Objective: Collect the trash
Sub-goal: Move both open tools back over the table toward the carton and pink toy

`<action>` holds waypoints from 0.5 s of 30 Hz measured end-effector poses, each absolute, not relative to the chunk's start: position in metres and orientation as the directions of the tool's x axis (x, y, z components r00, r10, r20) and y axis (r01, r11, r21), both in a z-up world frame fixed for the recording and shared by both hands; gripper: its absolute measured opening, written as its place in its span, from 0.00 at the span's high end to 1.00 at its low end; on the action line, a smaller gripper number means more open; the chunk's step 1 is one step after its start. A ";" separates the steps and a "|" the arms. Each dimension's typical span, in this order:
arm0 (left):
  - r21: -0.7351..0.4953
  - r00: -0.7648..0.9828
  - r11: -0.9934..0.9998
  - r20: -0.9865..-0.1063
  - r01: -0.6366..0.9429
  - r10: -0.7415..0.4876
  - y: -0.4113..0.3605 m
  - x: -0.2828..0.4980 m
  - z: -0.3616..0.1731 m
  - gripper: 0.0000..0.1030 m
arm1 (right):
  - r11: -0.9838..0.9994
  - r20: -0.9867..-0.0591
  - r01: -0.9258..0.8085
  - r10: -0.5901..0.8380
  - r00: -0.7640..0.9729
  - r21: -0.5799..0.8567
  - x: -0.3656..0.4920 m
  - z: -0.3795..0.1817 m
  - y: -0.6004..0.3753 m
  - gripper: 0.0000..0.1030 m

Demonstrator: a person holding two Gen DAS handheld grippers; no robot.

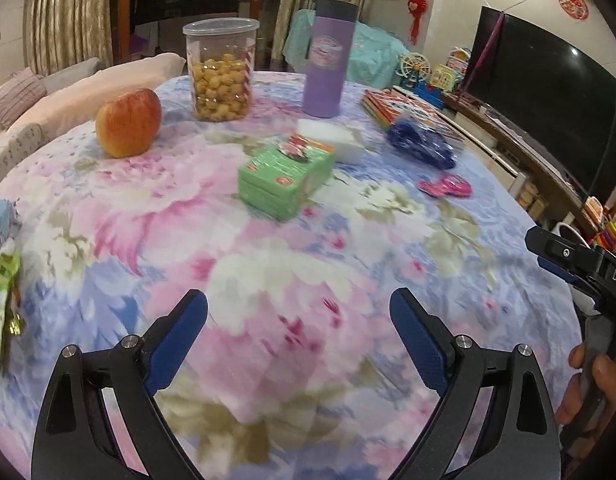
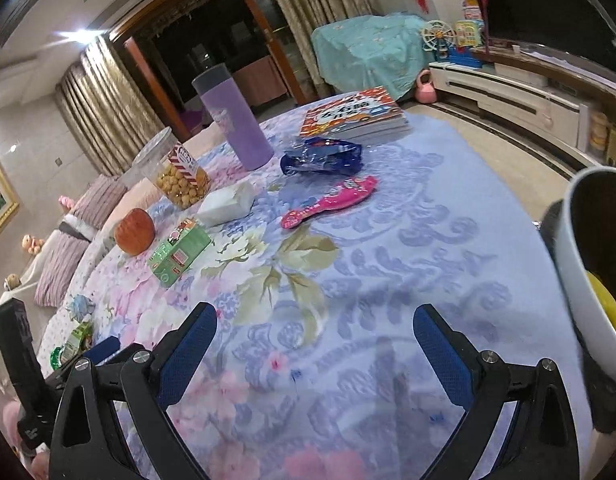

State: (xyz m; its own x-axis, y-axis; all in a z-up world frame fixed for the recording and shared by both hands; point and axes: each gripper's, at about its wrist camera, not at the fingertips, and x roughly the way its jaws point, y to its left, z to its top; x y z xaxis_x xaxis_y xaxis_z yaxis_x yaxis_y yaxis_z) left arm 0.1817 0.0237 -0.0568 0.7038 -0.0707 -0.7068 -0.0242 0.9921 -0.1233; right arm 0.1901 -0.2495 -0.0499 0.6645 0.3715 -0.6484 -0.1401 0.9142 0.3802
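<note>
On the flowered tablecloth lie a crumpled blue wrapper [image 2: 322, 156] and, just in front of it, a pink wrapper [image 2: 328, 202]. Both also show in the left wrist view, the blue wrapper [image 1: 422, 142] and the pink wrapper [image 1: 446, 186], at the far right. A green snack wrapper [image 1: 2, 280] lies at the table's left edge, with a pale blue wrapper [image 2: 80, 306] beside it. My left gripper [image 1: 298, 296] hangs open over bare cloth, nothing between its fingers. My right gripper [image 2: 315, 309] is open too, well short of the pink wrapper.
A white bin [image 2: 576, 280] with something yellow inside stands at the right edge. On the table are an apple [image 1: 128, 122], a popcorn jar [image 1: 222, 68], a purple tumbler [image 1: 328, 60], a green box [image 1: 286, 174], a white box [image 1: 336, 140] and books [image 2: 354, 114]. A hand [image 1: 596, 376] shows at the right.
</note>
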 end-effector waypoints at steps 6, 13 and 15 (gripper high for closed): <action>-0.108 0.696 0.994 -0.716 -0.032 -0.056 0.039 0.212 -0.056 0.08 | 0.920 -0.660 -0.138 0.363 0.658 0.368 0.218 -0.052 -0.241 0.03; -0.100 0.695 0.994 -0.717 -0.033 -0.049 0.053 0.248 -0.053 0.08 | 0.920 -0.679 -0.110 0.355 0.643 0.377 0.259 -0.059 -0.230 0.03; -0.085 0.692 0.996 -0.720 -0.023 -0.045 0.052 0.258 -0.054 0.08 | 0.923 -0.688 -0.092 0.343 0.639 0.374 0.270 -0.063 -0.228 0.03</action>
State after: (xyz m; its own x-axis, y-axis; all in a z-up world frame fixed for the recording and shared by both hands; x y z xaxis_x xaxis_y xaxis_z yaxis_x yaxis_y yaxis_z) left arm 0.2582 0.0520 -0.0543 0.6924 -0.0450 -0.7201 -0.0232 0.9961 -0.0846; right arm 0.2698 -0.2280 -0.0626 0.6395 0.3427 -0.6882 -0.0915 0.9227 0.3745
